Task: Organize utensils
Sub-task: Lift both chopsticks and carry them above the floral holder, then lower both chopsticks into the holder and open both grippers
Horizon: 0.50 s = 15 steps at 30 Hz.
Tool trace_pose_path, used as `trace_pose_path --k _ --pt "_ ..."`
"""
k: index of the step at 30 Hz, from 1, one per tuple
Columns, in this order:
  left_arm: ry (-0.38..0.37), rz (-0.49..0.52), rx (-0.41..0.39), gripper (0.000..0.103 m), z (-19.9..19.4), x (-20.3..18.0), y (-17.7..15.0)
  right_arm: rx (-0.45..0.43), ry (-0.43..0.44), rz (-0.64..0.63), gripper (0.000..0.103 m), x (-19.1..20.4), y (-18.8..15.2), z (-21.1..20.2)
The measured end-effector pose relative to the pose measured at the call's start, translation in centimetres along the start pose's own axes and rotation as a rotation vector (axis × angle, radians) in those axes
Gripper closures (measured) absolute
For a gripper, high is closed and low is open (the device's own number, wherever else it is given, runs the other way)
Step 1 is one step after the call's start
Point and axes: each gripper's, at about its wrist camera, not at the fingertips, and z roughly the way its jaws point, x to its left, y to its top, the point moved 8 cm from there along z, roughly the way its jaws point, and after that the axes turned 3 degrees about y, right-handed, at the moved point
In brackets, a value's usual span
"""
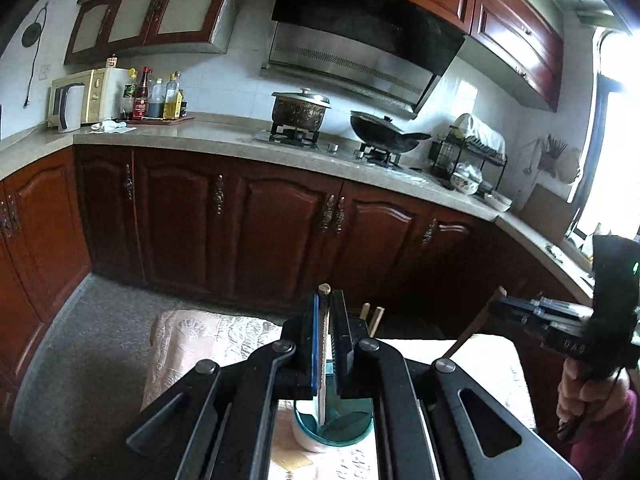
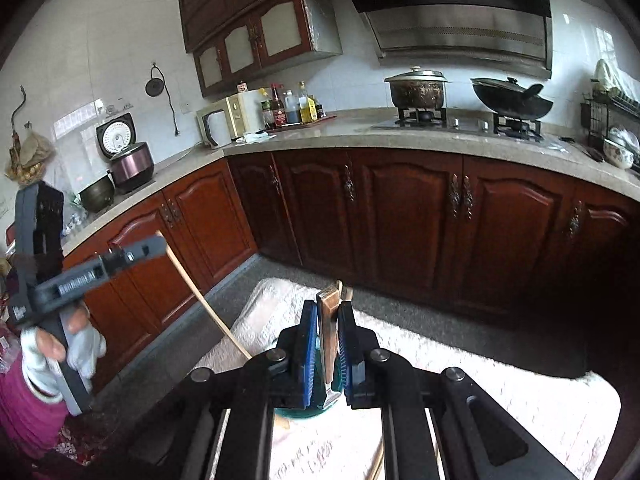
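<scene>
Left gripper (image 1: 328, 312) clamps a pale chopstick (image 1: 325, 289), right gripper (image 2: 329, 320) a brown-handled utensil (image 2: 329, 312), both above teal holder (image 1: 340, 432); thin stick could pivot, miss the holder.

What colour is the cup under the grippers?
Teal cup with a white outside, clearest in the left wrist view.

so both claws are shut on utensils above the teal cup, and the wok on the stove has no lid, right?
Not quite. The wok has a lid on it, as the right wrist view shows. The rest holds: the left claw is shut on a pale stick-like utensil, the right claw is shut on a wooden-handled utensil, both above the teal cup.
</scene>
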Motion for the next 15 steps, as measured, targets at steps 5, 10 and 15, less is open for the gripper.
trace_pose_path --k 5,10,15 --pt "0.021 0.024 0.017 0.098 1.5 -0.3 -1.1 0.025 -0.007 -0.008 0.091 -0.1 0.8 2.8" --pt "0.032 0.038 0.041 0.098 2.8 -0.4 -2.2 0.058 -0.008 0.006 0.091 -0.4 0.1 5.1" --pt "0.037 0.045 0.07 0.098 3.9 -0.5 -3.7 0.102 -0.004 0.018 0.091 -0.6 -1.4 7.2"
